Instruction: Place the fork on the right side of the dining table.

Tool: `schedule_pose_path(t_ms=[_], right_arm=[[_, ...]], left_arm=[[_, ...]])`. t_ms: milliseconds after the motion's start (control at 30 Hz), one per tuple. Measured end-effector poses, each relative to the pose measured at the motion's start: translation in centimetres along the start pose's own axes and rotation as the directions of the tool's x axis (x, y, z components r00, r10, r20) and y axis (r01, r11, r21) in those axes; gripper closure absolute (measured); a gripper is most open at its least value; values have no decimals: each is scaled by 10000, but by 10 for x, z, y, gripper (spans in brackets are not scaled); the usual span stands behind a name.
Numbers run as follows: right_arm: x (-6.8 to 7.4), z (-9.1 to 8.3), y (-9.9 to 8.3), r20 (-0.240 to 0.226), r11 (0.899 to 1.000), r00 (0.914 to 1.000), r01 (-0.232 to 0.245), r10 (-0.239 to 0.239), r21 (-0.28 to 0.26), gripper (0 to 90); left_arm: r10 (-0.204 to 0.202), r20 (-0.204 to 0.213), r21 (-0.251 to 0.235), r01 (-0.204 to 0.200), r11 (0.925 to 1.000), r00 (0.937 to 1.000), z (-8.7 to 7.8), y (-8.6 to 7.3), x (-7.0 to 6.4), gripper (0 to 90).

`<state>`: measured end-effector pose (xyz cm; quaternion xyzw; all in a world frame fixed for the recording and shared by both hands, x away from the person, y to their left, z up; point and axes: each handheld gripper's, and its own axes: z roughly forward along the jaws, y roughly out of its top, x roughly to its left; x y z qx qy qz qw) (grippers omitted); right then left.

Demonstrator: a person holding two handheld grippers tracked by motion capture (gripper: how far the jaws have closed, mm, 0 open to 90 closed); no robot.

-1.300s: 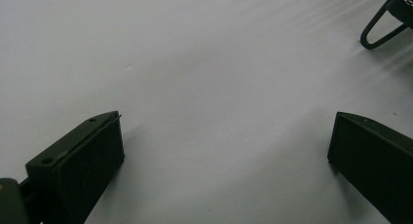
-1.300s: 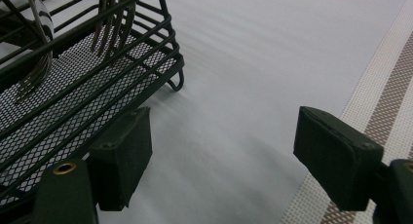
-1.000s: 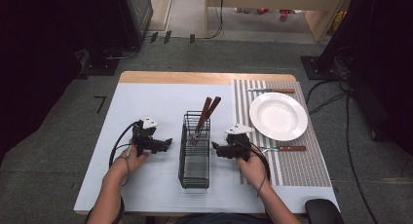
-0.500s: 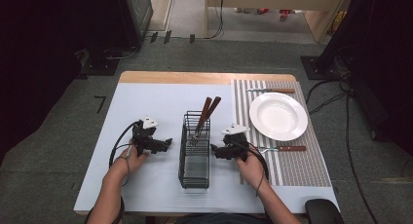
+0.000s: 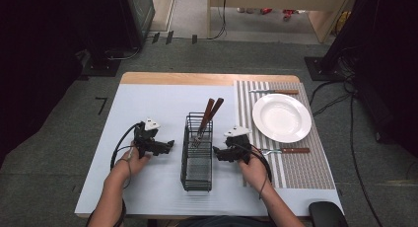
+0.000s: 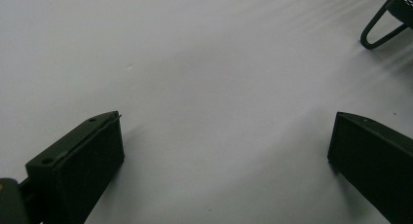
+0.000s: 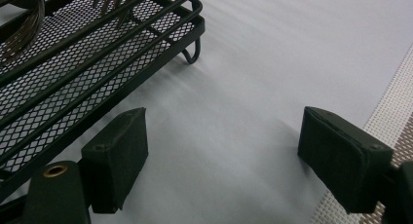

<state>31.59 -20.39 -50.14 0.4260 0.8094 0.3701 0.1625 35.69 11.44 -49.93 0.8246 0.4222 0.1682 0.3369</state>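
**Both tools low on the white sheet, black wire basket between them**

My left gripper (image 5: 167,146) rests on the white sheet covering the wooden table (image 5: 148,103), well in from the sheet's left edge, with bare white all round it. Its jaws stand wide apart with nothing between them, as the left gripper view shows; a foot of the basket (image 6: 377,31) sits off in that view's upper right corner, apart from my jaw.

The tall black wire-mesh cutlery basket (image 5: 197,160) stands in the middle, between my two tools, with two brown wooden-handled utensils (image 5: 209,113) leaning up out of its far end.

My right gripper (image 5: 218,151) lies just beside the basket's right wall. Its jaws are also spread wide and hold nothing; in the right gripper view one jaw sits close against the basket's lower rail (image 7: 97,102), and the other reaches near the edge of the grey striped woven placemat (image 7: 394,102).

Farther right, the round white plate (image 5: 281,117) lies on that placemat, a brown-handled knife (image 5: 286,150) just in front of it and another brown-handled utensil (image 5: 276,92) behind.
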Motion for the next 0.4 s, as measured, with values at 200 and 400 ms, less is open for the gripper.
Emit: schedule_pose_path(t_ms=[200, 400], right_arm=[[0, 0, 0, 10, 10000, 10000, 45, -46, 23, 179], [0, 0, 0, -27, 10000, 10000, 32, -32, 26, 176]], left_arm=[[0, -3, 1, 0, 10000, 10000, 0, 0, 0, 0], [-4, 1, -3, 4, 10000, 10000, 0, 0, 0, 0]])
